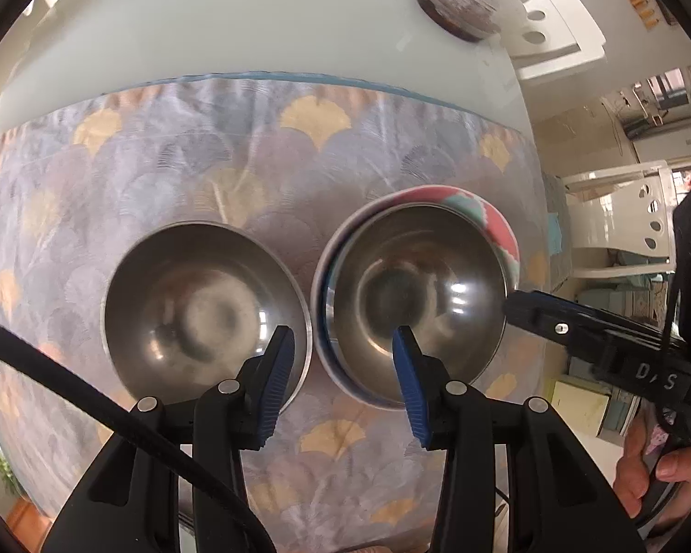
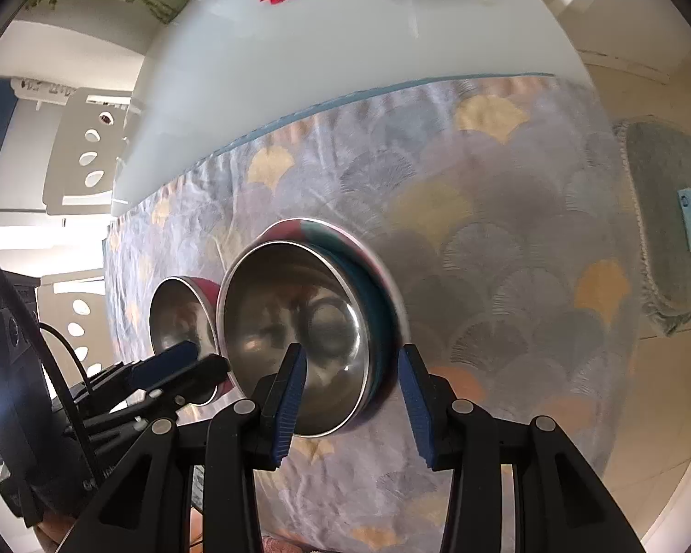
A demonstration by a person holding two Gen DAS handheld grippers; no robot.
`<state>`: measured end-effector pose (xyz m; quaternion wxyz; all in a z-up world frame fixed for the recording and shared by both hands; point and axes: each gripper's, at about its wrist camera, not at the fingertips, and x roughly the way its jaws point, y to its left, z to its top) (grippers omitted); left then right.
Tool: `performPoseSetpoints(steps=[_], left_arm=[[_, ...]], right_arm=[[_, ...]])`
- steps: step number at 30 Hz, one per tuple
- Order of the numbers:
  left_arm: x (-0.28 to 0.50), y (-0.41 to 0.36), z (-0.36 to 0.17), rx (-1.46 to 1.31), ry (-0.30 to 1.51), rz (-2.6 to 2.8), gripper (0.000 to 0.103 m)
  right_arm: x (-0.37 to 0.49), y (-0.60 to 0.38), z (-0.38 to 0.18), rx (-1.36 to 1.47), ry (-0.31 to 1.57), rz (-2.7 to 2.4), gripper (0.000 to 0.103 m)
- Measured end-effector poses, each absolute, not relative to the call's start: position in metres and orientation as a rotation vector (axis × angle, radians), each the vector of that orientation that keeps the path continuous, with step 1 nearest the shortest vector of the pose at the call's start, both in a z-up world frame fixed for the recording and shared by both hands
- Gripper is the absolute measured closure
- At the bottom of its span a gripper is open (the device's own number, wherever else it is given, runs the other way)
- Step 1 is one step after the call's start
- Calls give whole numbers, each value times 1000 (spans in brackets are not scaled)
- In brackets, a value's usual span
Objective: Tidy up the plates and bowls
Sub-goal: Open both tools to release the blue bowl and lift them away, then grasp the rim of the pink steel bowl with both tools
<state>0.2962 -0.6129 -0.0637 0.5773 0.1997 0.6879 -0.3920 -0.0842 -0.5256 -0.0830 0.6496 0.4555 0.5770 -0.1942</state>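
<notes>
Steel on steel is the logic here: one steel bowl (image 1: 419,285) sits nested inside a pink-and-teal patterned bowl (image 1: 497,221), so the stack takes a single spot on the fan-print cloth (image 1: 207,161) that covers the near part of the table (image 1: 207,23). A second steel bowl (image 1: 202,304) stands alone just beside it, rims almost touching, likely the next one to go on top. The right tool (image 2: 350,359) straddles the near rim of the stack, one pad over the steel interior and the other outside the patterned wall. Its pads stand clear of both, so it reads as released, grasping nothing. The left tool (image 1: 343,338) hovers over the gap between the two bowls with its pads apart and nothing clamped, apparently placed to reach the lone bowl's rim.
</notes>
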Motion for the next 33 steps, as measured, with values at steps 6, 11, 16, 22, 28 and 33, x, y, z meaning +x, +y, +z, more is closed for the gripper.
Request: performPoseSetpoints(steps=[6, 11, 16, 22, 28, 33], left_arm=[[318, -595, -49, 455, 1567, -834, 56], [348, -573, -42, 417, 1533, -742, 47], [375, -546, -50, 369, 1544, -667, 43], [388, -518, -77, 342, 1601, -610, 43], [381, -505, -113, 328, 1676, -599, 43], [370, -504, -138, 315, 1729, -602, 43]], right_arm=[[-62, -521, -52, 1007, 1243, -369, 63], [-20, -513, -33, 924, 1235, -306, 54], [20, -498, -35, 852, 1277, -249, 54], [67, -473, -69, 774, 1382, -171, 54], [96, -457, -110, 736, 1488, -116, 54], [110, -446, -140, 716, 1561, -77, 54]])
